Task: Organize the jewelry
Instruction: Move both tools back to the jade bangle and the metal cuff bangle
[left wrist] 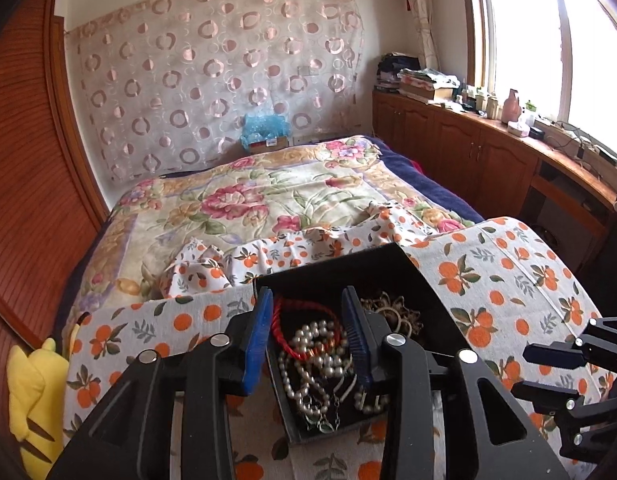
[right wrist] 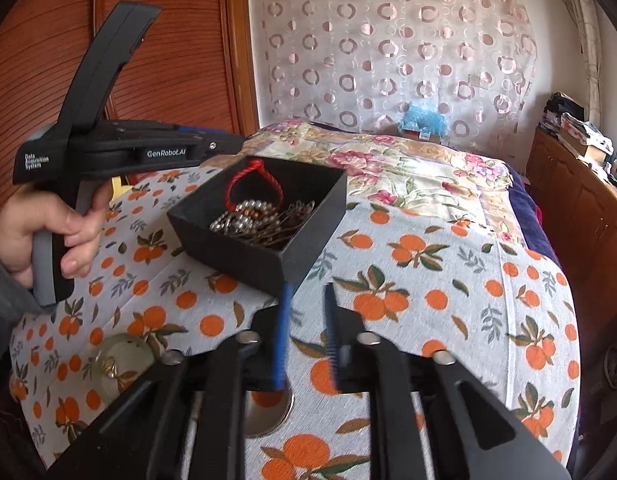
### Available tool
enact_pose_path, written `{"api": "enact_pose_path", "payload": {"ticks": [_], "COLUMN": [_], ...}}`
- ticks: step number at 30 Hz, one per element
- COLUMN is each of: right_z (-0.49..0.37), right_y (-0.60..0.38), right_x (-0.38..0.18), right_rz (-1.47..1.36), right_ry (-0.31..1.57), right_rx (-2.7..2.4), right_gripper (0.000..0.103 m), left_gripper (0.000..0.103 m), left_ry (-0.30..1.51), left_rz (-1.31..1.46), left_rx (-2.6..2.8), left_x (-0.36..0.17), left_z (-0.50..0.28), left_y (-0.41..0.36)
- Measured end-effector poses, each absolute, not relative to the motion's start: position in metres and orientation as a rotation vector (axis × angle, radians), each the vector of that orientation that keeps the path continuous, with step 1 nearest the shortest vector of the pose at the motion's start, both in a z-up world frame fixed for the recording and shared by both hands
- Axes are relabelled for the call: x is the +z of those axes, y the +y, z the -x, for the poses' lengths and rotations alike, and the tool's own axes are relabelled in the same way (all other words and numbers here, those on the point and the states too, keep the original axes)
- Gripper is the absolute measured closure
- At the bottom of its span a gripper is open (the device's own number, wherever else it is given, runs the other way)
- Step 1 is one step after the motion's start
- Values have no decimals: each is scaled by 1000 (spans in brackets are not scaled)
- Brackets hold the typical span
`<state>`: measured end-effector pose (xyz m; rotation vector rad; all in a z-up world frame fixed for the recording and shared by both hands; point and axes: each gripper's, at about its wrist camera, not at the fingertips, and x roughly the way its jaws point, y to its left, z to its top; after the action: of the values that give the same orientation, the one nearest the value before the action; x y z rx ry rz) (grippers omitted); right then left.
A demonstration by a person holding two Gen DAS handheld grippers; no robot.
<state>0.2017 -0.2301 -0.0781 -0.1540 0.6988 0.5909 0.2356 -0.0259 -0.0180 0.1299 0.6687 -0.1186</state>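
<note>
left gripper (left wrist: 308,336): we hold it just over the black box, blue fingers (left wrist: 255,344) spread apart with nothing between them; the left finger sits at the box's left wall, the right finger over the jewelry inside.
right gripper (right wrist: 306,332): we see its blue fingers apart with a gap between them, gripping nothing, hovering above the cloth just on the near side of the box; the fingers look blurred.
black box (left wrist: 408,276): open-topped, resting on the orange-print cloth near the cloth's far edge, between our two grippers.
jewelry in the box: a red cord bracelet (left wrist: 300,320) lies toward the far left, strands of white pearl beads (left wrist: 312,356) are piled in the middle, and a tangle of gold-toned pieces (left wrist: 392,312) sits on the right; all of it lies tangled together.
left hand (right wrist: 40,236): from the right wrist view we see it wrapped around the left gripper's handle, left of the box.
orange-print cloth (left wrist: 508,280): covers the surface under the box.
round pieces on the cloth: a pale green disc (right wrist: 124,360) near the left edge, and a shiny round metal piece (right wrist: 268,412) partly hidden under our right gripper; we cannot tell what either is.
bed (left wrist: 268,196): behind the cloth, under a floral blanket.
</note>
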Motion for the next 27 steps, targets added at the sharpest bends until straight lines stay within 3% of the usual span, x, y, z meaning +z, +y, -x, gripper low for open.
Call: {"api": "enact_pose_path", "payload": {"ticks": [3, 4, 8, 12, 18, 20, 27], "right_z": [-195, -192, -182, -173, -162, -160, -159], "right_y": [-230, -231, -231, -227, -216, -212, -204], "right_x": [-82, -84, -90, -96, -106, -109, -120], "right_rz": [156, 159, 156, 180, 222, 244, 313], "right_ry": [710, 716, 734, 757, 793, 806, 853], "right_rx": [599, 602, 609, 624, 655, 661, 645], "right_gripper": [70, 68, 50, 42, 37, 35, 35], "left_gripper": [63, 55, 46, 34, 28, 20, 18], "left_ry": [679, 676, 683, 701, 740, 751, 805], "left_rz": [-144, -147, -141, -129, -144, -133, -88], "left_rx": [-123, -124, -155, -172, -182, -199, -239], "left_x": [-21, -22, -28, -39, -58, -61, -71], "left_z": [-221, -213, -184, -159, -131, -123, -94], "left_y": [-25, -24, -20, -16, -14, -13, -7]}}
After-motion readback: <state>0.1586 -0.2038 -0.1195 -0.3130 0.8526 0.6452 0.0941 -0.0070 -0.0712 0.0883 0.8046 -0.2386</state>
